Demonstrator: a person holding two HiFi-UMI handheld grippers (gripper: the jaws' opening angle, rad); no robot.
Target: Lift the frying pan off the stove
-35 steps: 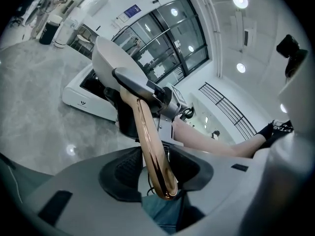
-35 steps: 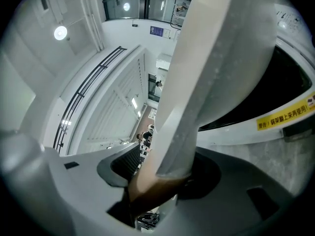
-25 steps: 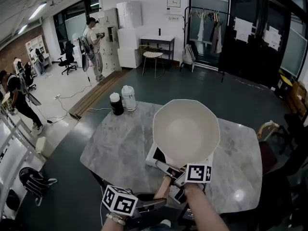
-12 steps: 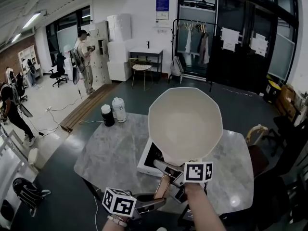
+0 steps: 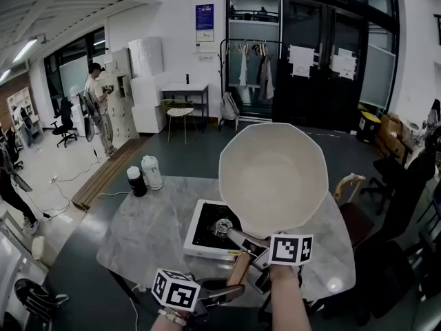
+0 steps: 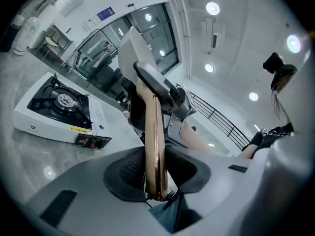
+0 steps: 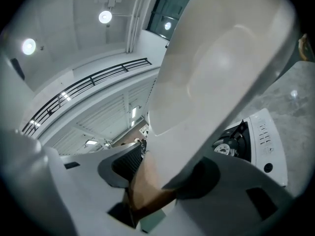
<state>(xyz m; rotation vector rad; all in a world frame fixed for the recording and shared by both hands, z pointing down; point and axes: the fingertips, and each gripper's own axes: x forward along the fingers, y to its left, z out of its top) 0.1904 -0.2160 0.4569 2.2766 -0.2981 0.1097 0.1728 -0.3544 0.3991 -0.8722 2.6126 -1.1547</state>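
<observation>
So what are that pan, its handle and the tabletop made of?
The pan looks like metal under a matte cream coating, possibly ceramic: smooth, even colour. Its handle seems wood or a wood-look finish: warm brown with a gloss. The tabletop looks like polished marble or stone: grey veining, lamp glints.

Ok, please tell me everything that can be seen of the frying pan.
The frying pan is cream-white and empty, with a faceted rim and a long brown handle that looks wooden, on a dark neck. It is held in the air, clear of the stove, tilted so its inside faces the head view. The left tool clamps the handle's end. The right tool, jaws closing, grips it nearer the bowl. Nothing else touches it.
</observation>
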